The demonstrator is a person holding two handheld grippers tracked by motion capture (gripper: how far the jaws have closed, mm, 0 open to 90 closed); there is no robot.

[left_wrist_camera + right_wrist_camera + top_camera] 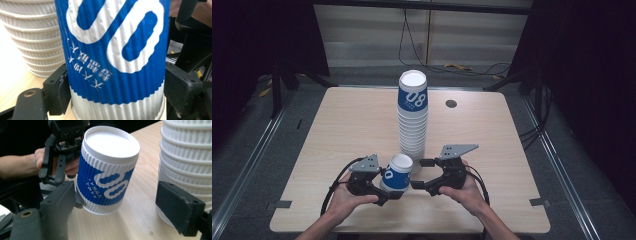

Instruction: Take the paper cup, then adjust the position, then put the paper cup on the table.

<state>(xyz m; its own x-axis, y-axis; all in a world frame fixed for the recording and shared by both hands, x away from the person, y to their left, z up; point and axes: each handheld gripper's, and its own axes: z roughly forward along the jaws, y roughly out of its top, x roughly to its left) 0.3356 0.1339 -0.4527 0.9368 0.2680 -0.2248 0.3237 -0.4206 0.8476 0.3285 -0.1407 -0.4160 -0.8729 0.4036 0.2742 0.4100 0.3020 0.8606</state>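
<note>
The pale wooden rectangular surface carries a tall stack of white ribbed paper cups, topped by an upside-down blue-banded cup, standing near the middle. Wide bare room lies to the left and right of the stack and behind it; the near edge runs just below the person's hands.

A single blue-and-white ribbed paper cup sits upside down and tilted just in front of the stack's foot, close to the near edge. The left tongs hold this cup: in the left gripper view their black pads press on both sides of its ribbed wall.

The right tongs stand wide with nothing between them. One jaw is beside the foot of the stack, the other near the held cup, with bare surface between them.
</note>
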